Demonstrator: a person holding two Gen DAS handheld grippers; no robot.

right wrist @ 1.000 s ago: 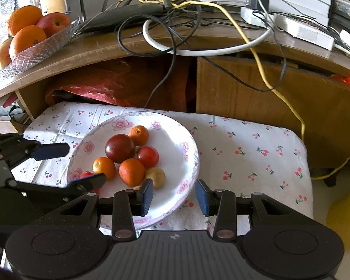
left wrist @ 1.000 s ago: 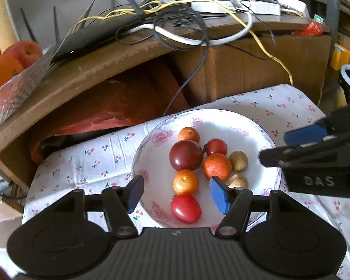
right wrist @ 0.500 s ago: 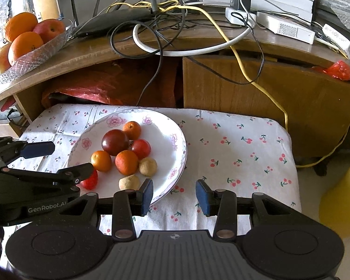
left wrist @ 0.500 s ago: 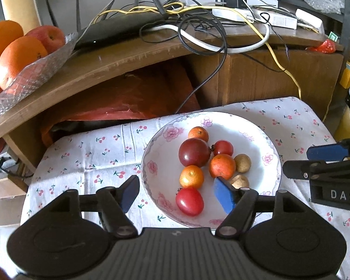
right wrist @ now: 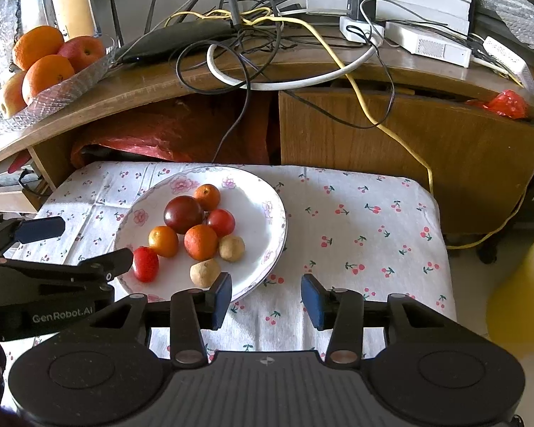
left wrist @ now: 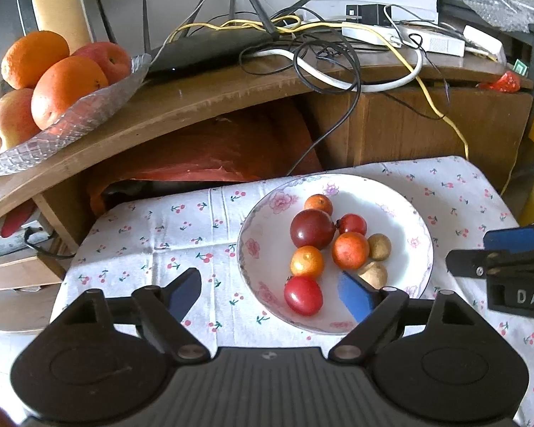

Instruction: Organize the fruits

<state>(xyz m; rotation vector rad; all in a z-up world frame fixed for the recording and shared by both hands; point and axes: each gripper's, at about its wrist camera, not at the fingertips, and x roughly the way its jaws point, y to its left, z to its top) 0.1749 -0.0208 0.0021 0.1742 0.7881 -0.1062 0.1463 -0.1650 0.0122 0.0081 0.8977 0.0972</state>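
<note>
A white floral plate [left wrist: 414, 229] [right wrist: 263, 197] rests on a cherry-print cloth [left wrist: 181, 238] [right wrist: 356, 220] and holds several small fruits: a dark red tomato [left wrist: 312, 228] [right wrist: 183, 214], a red plum tomato [left wrist: 303, 295] [right wrist: 146, 264], small oranges and two brown fruits. My left gripper [left wrist: 272, 293] is open, above the plate's near left edge, with nothing in it. My right gripper [right wrist: 266, 299] is open over the cloth, just right of the plate's near rim, also holding nothing. Each gripper shows at the edge of the other's view.
A glass dish [left wrist: 71, 121] [right wrist: 50, 98] of oranges and apples sits on the curved wooden desk [left wrist: 203, 103] [right wrist: 146, 89] at the back left. A black router and tangled cables [left wrist: 324, 57] [right wrist: 260, 46] cover the desktop. A red bag [right wrist: 167, 135] fills the space under the desk.
Both grippers have pulled back and risen away from the plate. The left gripper's fingers have spread wider. The fruits have not moved.
</note>
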